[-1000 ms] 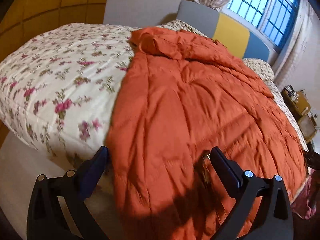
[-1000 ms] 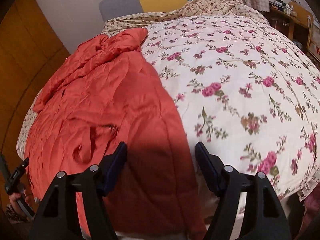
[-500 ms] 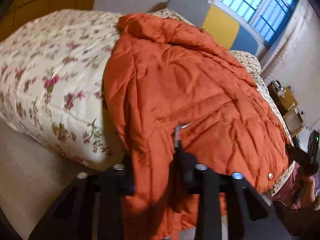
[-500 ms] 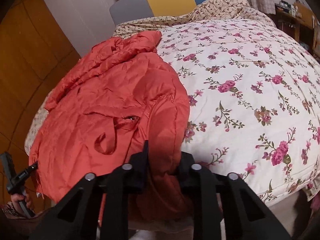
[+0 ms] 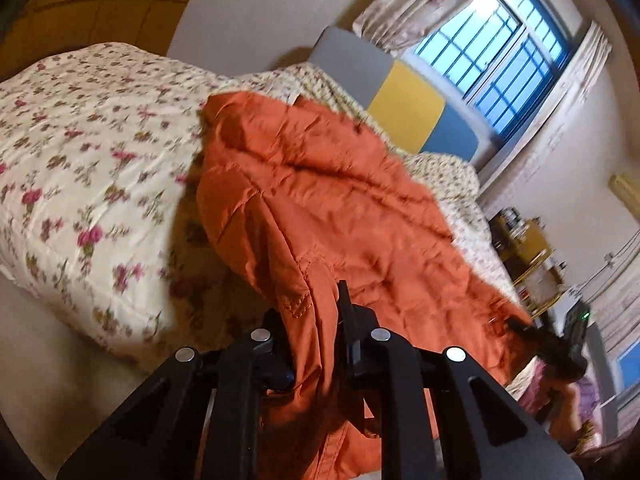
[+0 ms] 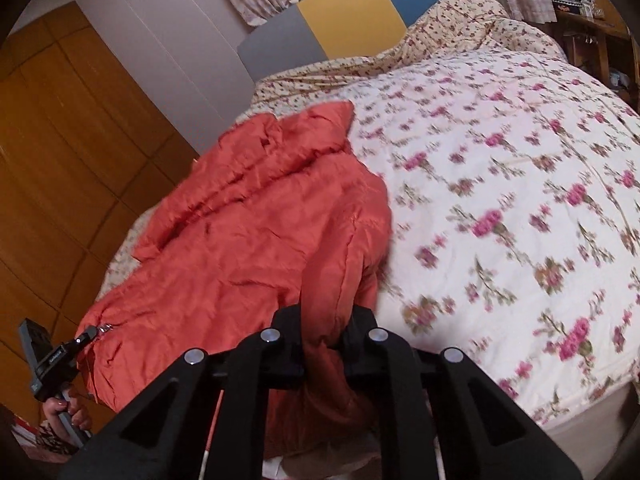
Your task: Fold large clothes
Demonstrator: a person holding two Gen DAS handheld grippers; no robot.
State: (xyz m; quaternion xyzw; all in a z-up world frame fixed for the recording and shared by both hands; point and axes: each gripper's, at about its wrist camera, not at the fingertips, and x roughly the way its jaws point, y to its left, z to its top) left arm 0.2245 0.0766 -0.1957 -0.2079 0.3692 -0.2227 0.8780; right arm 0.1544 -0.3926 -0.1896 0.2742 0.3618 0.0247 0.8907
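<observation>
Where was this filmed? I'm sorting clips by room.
A bedroom, most likely: a bed under a floral quilt with a padded headboard, a curtained window behind it, and a wooden wardrobe alongside. An orange jacket lies on the quilt.

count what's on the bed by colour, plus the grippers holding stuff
orange: 1, the padded jacket
floral cream with pink roses: 1, the quilt
small-print floral: 1, the bedding bunched at the headboard end
black: 2, the left gripper and the right gripper, each shut on the jacket's near edge
total: 5
</observation>
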